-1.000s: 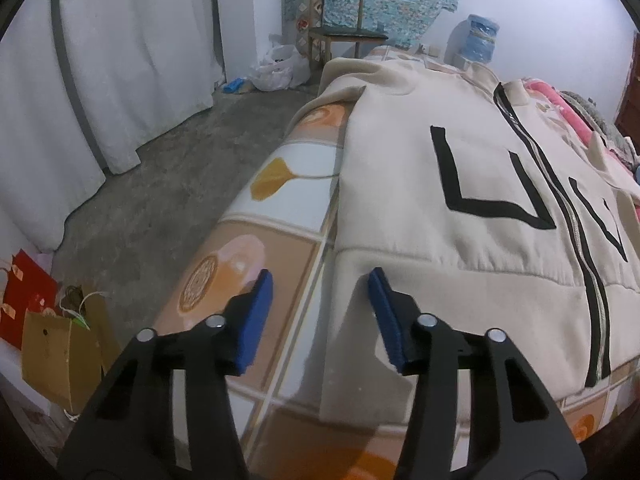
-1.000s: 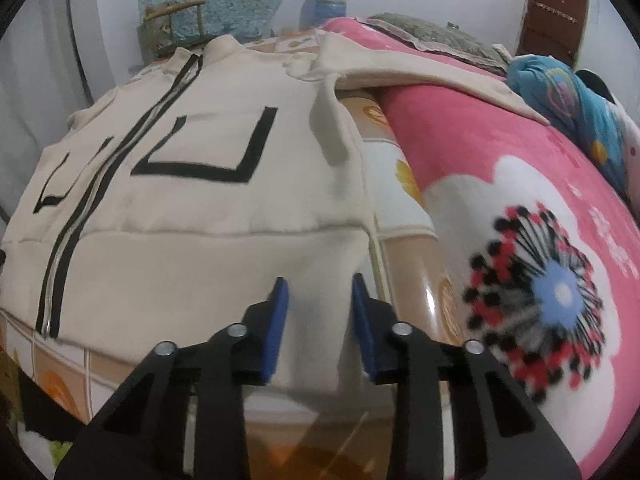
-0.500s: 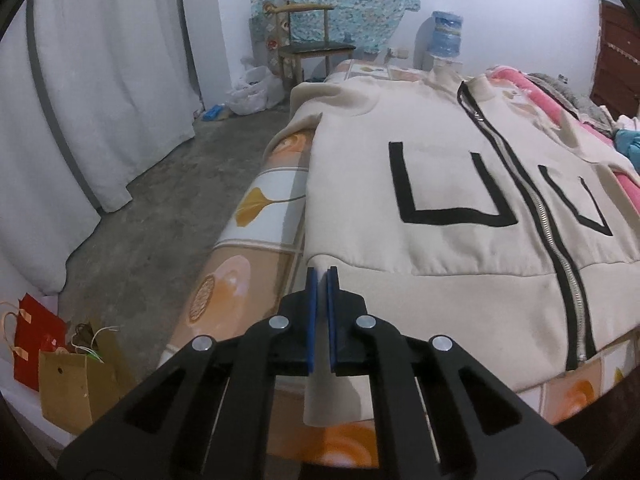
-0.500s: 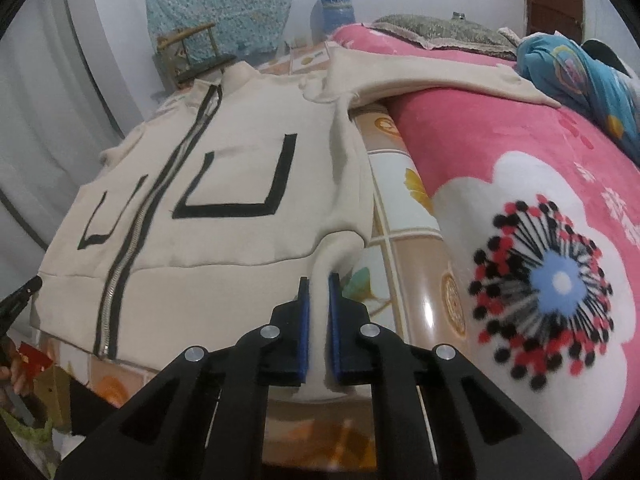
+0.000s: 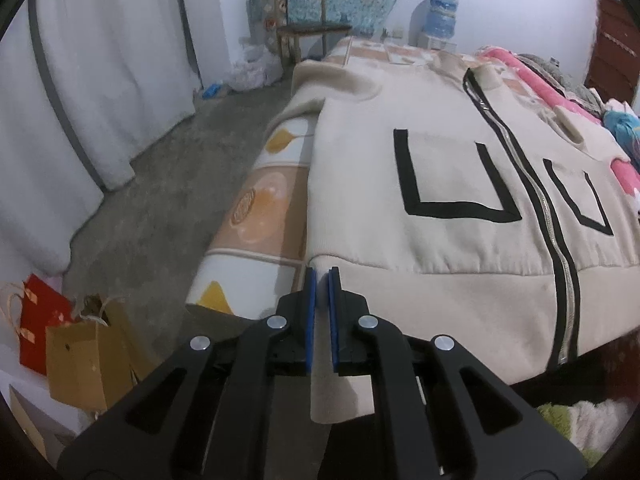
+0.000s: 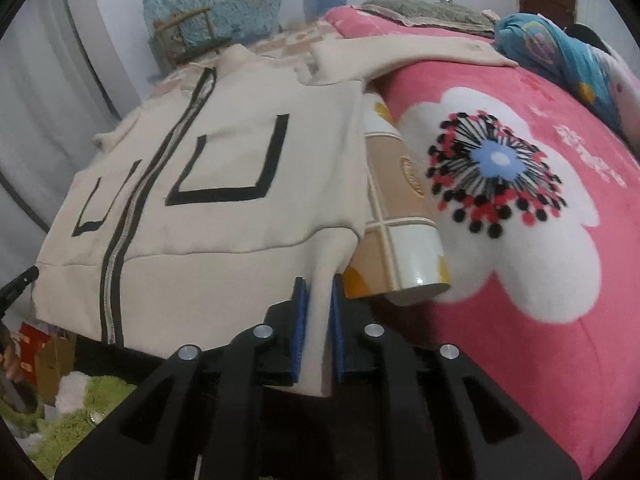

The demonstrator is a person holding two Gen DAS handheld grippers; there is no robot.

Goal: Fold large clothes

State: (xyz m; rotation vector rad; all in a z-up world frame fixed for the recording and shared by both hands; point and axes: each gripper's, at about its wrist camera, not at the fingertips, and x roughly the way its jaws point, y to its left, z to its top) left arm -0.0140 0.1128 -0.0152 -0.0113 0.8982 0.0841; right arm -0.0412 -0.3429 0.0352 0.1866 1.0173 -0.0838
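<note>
A cream zip-up jacket with black angular markings lies front up across the bed. My left gripper is shut on the jacket's lower left hem corner and holds it lifted off the bed edge. In the right wrist view the same jacket spreads to the left, and my right gripper is shut on its lower right hem corner, also lifted. The hem hangs in the air between both grippers. One sleeve stretches right over the pink blanket.
A pink flowered blanket covers the bed's right side, with a blue bundle at its far end. Paper bags stand on the concrete floor at left. A wooden chair and water jug stand by the far wall.
Both grippers closed on the hem corners and then lifted and pulled them back off the bed edge, so the lower jacket hangs free.
</note>
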